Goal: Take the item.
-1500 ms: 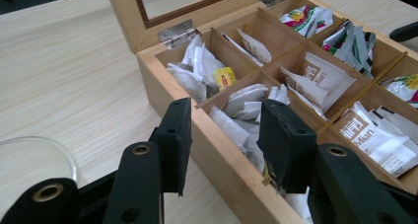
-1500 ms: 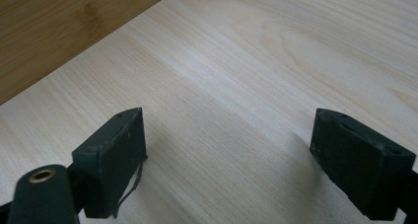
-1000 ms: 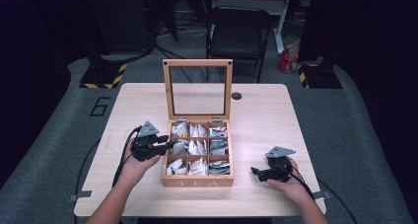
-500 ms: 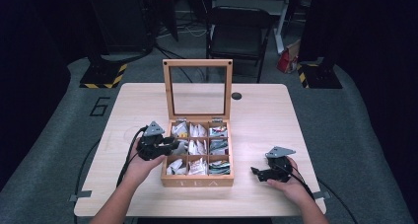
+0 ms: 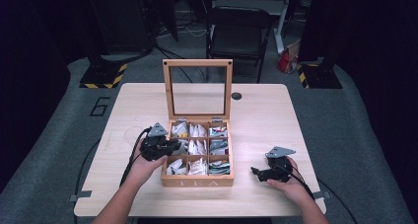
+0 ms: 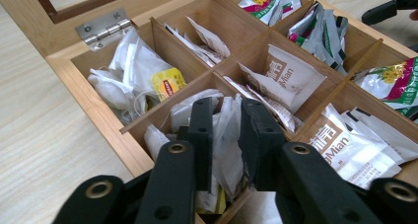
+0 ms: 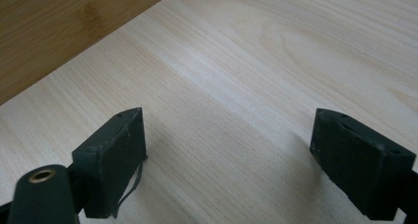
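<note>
Reaching into the wooden tea box [image 5: 197,180] on the worktop [image 5: 261,115], the left hand-held gripper [image 6: 226,135] pinches a white tea sachet [image 6: 227,150] in the middle-left compartment. Right hand-held gripper [image 7: 229,160] rests wide open, empty, beside the box.

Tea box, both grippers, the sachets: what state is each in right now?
Tea box: on the table, compartments filled.
Lid: open, standing upright.
Left gripper: jaws nearly closed on a white sachet in the middle-left compartment.
Right gripper: jaws wide open, empty, low over the table right of the box.
</note>
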A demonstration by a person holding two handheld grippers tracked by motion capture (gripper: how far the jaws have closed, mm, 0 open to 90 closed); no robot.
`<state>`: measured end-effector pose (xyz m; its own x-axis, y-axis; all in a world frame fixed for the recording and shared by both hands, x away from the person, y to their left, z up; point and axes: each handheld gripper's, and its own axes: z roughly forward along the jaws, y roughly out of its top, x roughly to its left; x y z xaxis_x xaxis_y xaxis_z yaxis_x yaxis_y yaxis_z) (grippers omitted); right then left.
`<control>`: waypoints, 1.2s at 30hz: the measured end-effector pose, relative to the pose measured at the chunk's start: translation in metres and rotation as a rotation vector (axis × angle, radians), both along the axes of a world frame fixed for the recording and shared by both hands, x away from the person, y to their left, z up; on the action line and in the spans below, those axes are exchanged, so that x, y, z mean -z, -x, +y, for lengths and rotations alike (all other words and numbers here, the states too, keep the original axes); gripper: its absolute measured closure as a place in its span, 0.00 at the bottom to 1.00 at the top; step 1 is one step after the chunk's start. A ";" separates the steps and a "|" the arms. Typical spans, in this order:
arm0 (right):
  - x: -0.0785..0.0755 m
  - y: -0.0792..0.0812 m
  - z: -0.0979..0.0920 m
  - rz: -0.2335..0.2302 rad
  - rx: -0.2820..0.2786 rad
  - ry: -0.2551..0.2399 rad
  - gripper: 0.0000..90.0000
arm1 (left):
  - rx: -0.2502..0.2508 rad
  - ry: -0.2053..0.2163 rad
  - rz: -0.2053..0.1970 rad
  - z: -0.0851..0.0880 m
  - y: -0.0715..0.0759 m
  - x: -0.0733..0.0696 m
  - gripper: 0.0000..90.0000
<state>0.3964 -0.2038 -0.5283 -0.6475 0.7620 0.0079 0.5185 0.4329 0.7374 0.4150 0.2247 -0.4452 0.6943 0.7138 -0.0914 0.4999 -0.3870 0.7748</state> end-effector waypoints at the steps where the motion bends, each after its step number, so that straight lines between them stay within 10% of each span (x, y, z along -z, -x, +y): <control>1: 0.000 0.000 0.000 0.004 -0.003 0.003 0.15 | 0.000 0.000 0.000 0.000 0.000 0.000 0.90; 16: 0.000 0.000 0.000 0.000 0.001 0.002 0.15 | 0.000 0.009 -0.010 0.002 0.003 -0.005 0.99; 36: 0.000 0.000 0.000 0.000 0.001 0.002 0.15 | 0.000 0.026 -0.092 0.011 0.005 -0.052 0.99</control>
